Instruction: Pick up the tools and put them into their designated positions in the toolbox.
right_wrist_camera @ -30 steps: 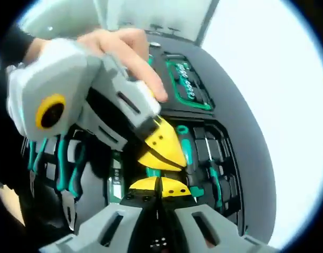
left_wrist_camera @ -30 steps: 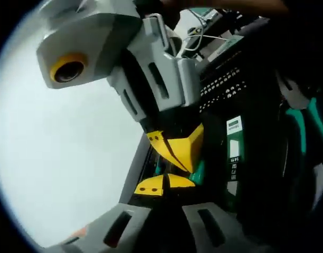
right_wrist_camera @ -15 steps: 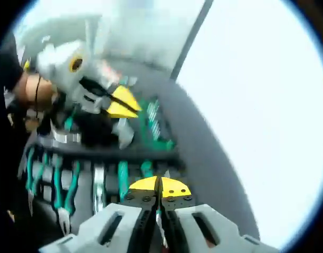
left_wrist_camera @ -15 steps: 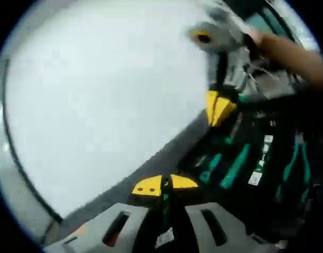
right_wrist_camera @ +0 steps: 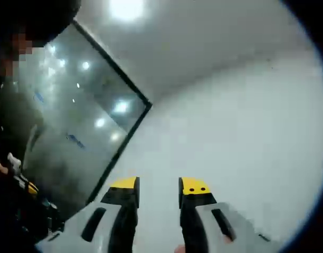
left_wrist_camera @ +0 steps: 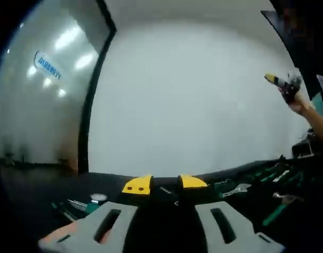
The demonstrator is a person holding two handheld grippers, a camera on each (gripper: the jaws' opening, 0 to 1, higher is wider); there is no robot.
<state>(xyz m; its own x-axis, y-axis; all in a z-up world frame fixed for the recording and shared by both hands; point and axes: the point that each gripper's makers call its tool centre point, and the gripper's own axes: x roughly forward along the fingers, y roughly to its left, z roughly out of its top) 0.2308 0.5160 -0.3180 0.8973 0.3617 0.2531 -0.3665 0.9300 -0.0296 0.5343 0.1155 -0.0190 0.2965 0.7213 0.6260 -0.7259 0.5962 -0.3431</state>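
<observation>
With both the left gripper [left_wrist_camera: 164, 184] and the right gripper [right_wrist_camera: 159, 185] parted and nothing held, tools [left_wrist_camera: 256, 182] in the toolbox [left_wrist_camera: 40, 184] at lower right could be missed, since neither is aimed downward.

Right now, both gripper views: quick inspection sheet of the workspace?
Surface: dark toolbox tray low in the left gripper view.
Job's things: green-handled tools and a wrench lie in the tray; slots too blurred to tell.
Clutter: small tools at lower left, blurred.
Grippers: left gripper open, empty; right gripper open, empty, pointed at the wall.
Cables: nothing seen.
Surroundings: white wall, glass partition reflecting ceiling lights, a person at the edge.
</observation>
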